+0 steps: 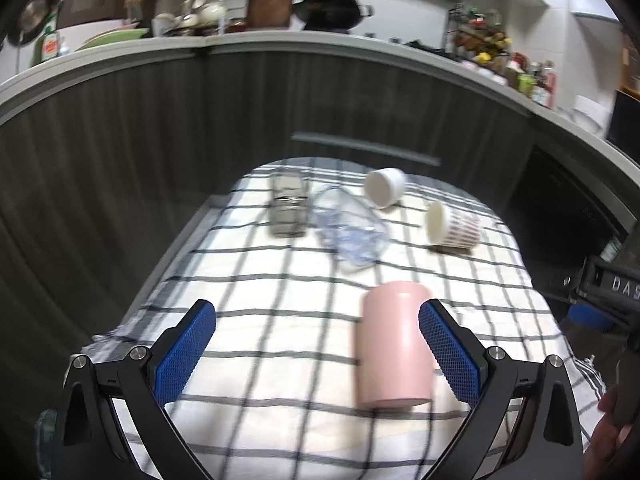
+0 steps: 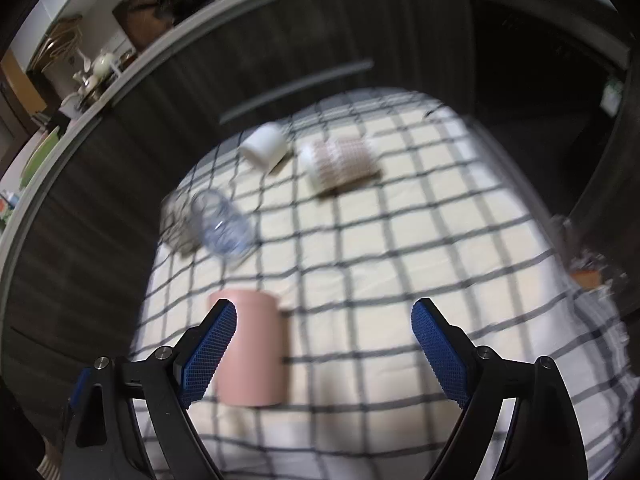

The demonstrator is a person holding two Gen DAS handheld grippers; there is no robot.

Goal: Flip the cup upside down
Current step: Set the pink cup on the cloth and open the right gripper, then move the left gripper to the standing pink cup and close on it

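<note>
A pink cup (image 1: pixel 394 346) stands mouth down on the checked cloth (image 1: pixel 260 280), just inside my left gripper's right finger. It also shows in the right wrist view (image 2: pixel 254 350), behind my right gripper's left finger. My left gripper (image 1: pixel 318 322) is open and empty. My right gripper (image 2: pixel 324 320) is open and empty. Farther back lie several cups on their sides: a white cup (image 1: pixel 384 186), a dotted cup (image 1: pixel 452 226), a clear glass (image 1: pixel 350 228) and a smoky glass (image 1: pixel 289 206).
Dark cabinet fronts (image 1: pixel 120 160) curve behind the table. A cluttered counter (image 1: pixel 240 36) runs above them. The cloth's edges drop off at left and right. The other gripper's body (image 1: pixel 608 284) shows at the right edge of the left wrist view.
</note>
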